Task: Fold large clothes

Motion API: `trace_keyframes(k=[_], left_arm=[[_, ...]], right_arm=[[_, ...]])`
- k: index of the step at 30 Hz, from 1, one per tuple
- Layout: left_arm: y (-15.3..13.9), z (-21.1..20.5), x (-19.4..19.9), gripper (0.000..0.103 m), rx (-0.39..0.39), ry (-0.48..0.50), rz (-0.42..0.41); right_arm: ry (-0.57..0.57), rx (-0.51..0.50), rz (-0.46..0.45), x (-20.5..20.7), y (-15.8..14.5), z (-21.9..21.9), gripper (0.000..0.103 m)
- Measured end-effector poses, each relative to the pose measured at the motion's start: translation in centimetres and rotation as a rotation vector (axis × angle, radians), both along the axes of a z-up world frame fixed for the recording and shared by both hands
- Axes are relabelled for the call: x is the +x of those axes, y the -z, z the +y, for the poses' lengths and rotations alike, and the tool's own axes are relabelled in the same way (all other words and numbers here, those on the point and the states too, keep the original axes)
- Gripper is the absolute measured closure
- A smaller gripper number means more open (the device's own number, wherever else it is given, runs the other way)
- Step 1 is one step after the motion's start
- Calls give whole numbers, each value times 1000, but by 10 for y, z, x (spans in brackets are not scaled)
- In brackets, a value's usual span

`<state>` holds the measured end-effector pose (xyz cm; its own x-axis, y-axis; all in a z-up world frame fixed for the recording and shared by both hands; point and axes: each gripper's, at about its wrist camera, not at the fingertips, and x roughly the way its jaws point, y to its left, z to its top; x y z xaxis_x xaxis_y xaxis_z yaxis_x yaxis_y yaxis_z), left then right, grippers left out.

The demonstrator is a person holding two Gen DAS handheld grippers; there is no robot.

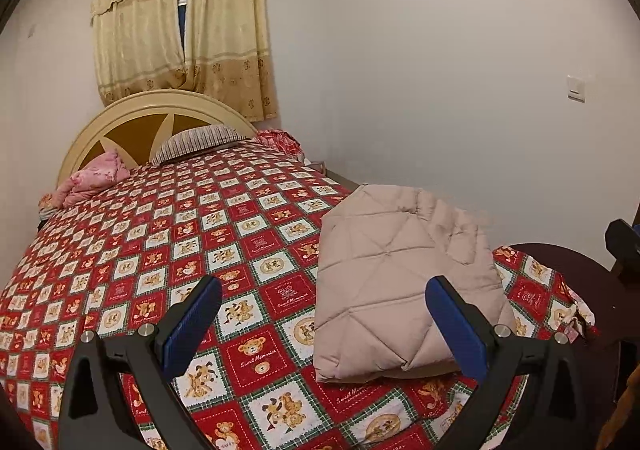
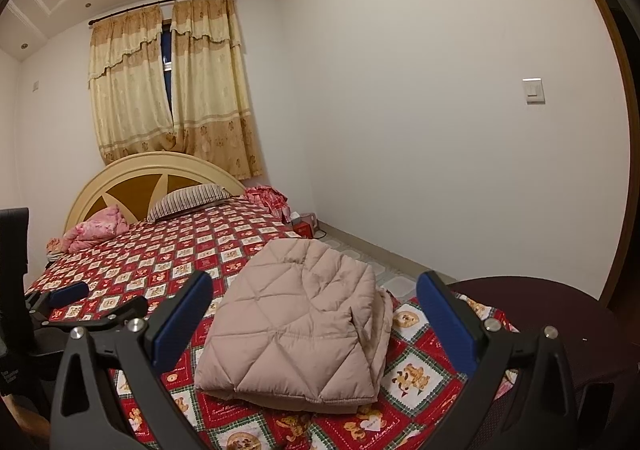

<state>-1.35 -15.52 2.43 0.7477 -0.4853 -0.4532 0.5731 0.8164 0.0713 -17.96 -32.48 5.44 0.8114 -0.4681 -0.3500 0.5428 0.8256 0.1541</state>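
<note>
A beige quilted puffer jacket [image 1: 400,282] lies folded into a compact rectangle on the near right corner of the bed; the right wrist view shows the jacket [image 2: 296,330] from closer. My left gripper [image 1: 324,326] hovers open above the bedspread, its right finger overlapping the jacket's right side in the image. My right gripper [image 2: 316,314] is open too, held above and in front of the jacket, nothing between its blue pads. The left gripper [image 2: 70,294] also appears at the left edge of the right wrist view.
The bed has a red checked teddy-bear bedspread [image 1: 180,250], a cream headboard [image 1: 132,118], a striped pillow [image 1: 196,142] and a pink bundle [image 1: 92,176]. A dark round seat [image 2: 560,314] stands off the bed's right corner. A white wall [image 2: 440,130] runs along the right.
</note>
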Motion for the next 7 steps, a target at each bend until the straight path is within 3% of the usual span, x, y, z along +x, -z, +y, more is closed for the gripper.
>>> trace_keyframes(k=[7], left_arm=[[5,3,15,1,7,-36,49]], right_arm=[[13,20,11,1,7,-6,0]])
